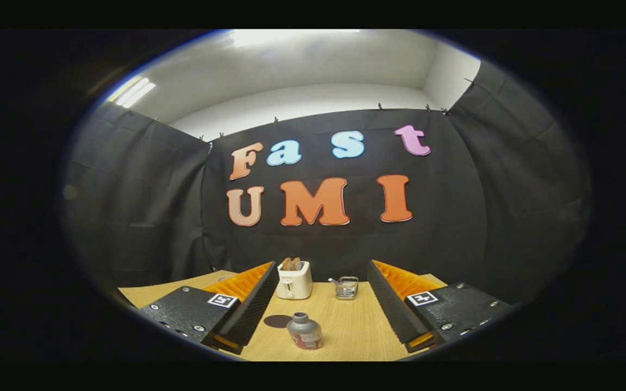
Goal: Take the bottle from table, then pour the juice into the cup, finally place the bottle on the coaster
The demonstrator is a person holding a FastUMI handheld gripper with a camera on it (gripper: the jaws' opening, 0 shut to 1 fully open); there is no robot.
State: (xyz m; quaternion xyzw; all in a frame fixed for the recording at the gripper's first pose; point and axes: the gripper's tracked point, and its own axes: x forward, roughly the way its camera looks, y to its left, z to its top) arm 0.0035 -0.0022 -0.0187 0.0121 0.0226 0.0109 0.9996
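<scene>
Gripper (318, 326) spread wide, nothing between the fingers but air; the bottle (304, 330) stands in the gap, closer to the left finger, touching neither.

Bottle: on the tabletop (356, 326), near edge, approx. mid-width. Upright, long axis vertical, neck and mouth pointing up, no cap visible. Short, round body, grey w/ a red label round the lower half.

Handling (judgement): small, prob. light plastic or thin metal, fairly stiff but could dent if squeezed hard. Smooth curved wall, so may slip or twist in the pads. Open top w/ juice inside, so keep it upright until over the cup. Best hold: across the belly at label height, below the shoulder, pads on opposite sides; neck too narrow and too high.

Dark round coaster (277, 321) lies flat just left of and behind the bottle. Toaster (294, 279) and a small wire basket (346, 288) sit at the far edge. Cup can't be made out for sure.
</scene>
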